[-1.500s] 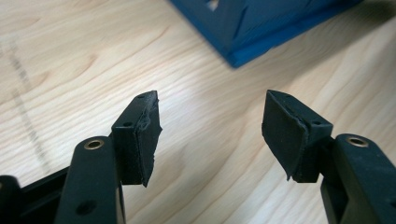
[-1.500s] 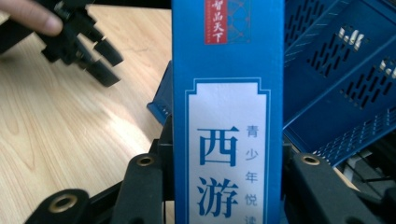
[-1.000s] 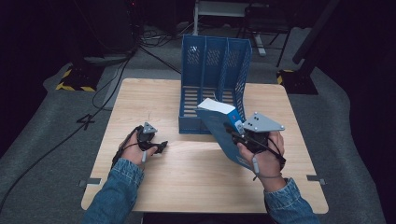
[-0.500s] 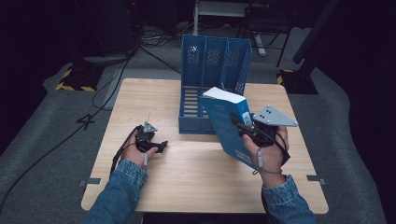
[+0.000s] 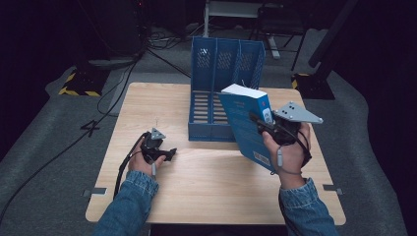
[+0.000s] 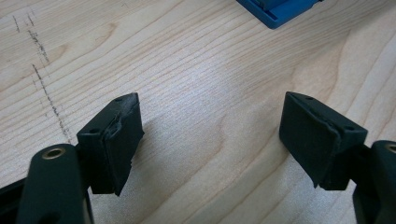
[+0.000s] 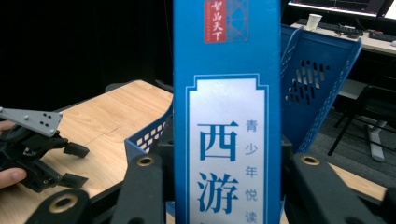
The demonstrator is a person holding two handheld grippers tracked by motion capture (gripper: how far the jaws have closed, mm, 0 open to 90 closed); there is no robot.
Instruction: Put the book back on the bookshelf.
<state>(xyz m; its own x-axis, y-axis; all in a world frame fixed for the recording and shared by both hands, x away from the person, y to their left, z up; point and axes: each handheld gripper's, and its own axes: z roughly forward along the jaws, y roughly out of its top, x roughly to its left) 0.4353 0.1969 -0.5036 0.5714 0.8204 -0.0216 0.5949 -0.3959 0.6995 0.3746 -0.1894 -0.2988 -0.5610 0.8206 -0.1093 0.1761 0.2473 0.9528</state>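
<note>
A thick blue book (image 5: 244,129) with a white top edge stands nearly upright above the table's right half, in front of the blue file holder (image 5: 225,64). My right gripper (image 5: 259,121) is shut on it from the right, clamping across its thickness. In the right gripper view the book's spine (image 7: 227,116) with white label and blue characters rises between the two jaws. My left gripper (image 5: 166,154) rests low on the wooden table (image 5: 206,191) at the left, pointing right, open. In the left gripper view its fingers (image 6: 114,140) stand wide apart over bare wood.
The file holder (image 7: 317,79) has three upright slots and sits at the table's far middle; its corner (image 6: 280,11) shows ahead of the left jaws. Cables and stands lie on the dark floor beyond. The left gripper (image 7: 74,164) also shows from the right gripper view.
The right gripper has risen and tipped the book from a slant to nearly upright. The left hand has stayed in place.
</note>
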